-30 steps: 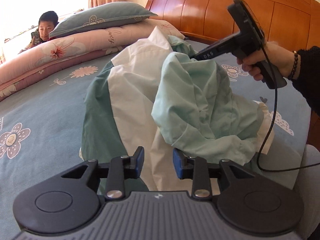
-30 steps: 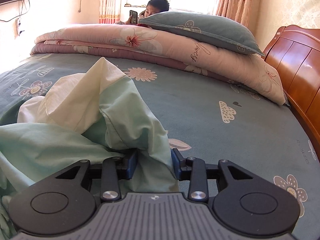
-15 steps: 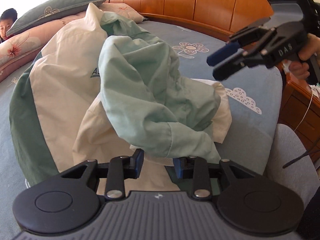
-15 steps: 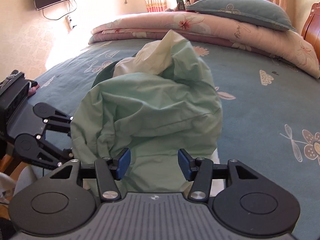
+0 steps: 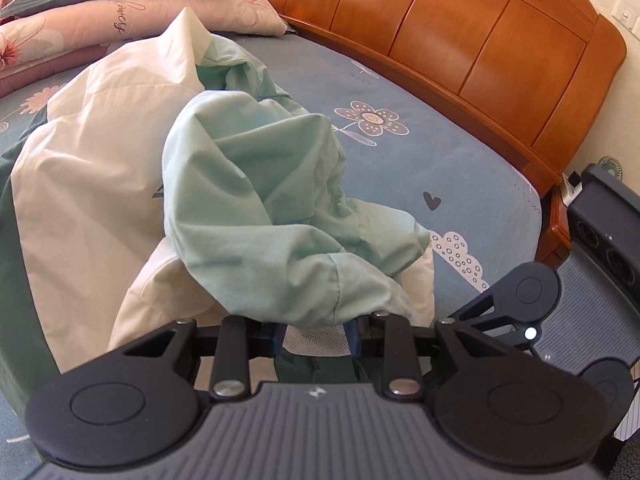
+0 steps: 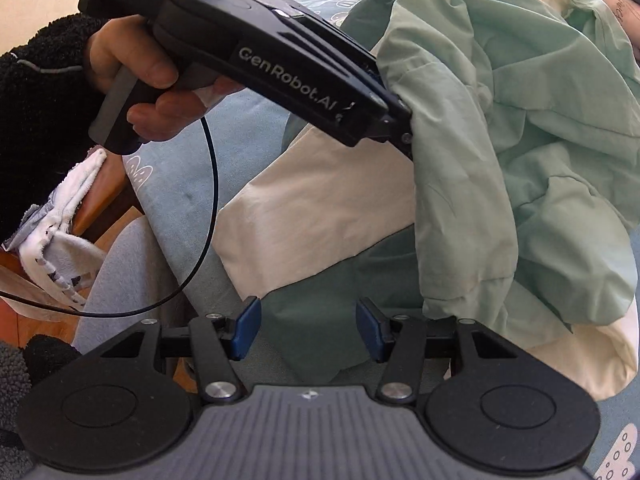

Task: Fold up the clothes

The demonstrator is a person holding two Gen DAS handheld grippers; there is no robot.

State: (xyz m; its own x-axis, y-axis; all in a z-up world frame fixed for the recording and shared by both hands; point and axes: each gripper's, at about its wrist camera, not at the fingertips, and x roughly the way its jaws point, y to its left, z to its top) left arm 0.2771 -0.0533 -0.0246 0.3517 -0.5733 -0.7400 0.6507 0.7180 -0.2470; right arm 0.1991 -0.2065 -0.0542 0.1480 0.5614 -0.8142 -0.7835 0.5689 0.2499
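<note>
Where the mint-green sleeve [image 5: 256, 208] drapes over the left gripper [image 5: 314, 334], it hides both blue fingertips, so whether cloth is pinched there cannot be told from the left wrist view. That view does show the fingers set a little apart, with white mesh lining between them. From the right wrist view, the left gripper's [image 6: 404, 124] tip is buried in the sleeve [image 6: 520, 160], its grip unseen. The right gripper [image 6: 306, 328] gapes wide, with nothing between its blue pads [image 6: 246, 326], hovering over the jacket's dark green panel. The jacket [image 5: 92, 184], cream, mint and dark green, lies heaped near the bed's [image 5: 460, 184] near edge, by the wooden headboard [image 5: 460, 40]. Only the right wrist view shows the left hand [image 6: 148, 80] and the cable [image 6: 208, 208].
</note>
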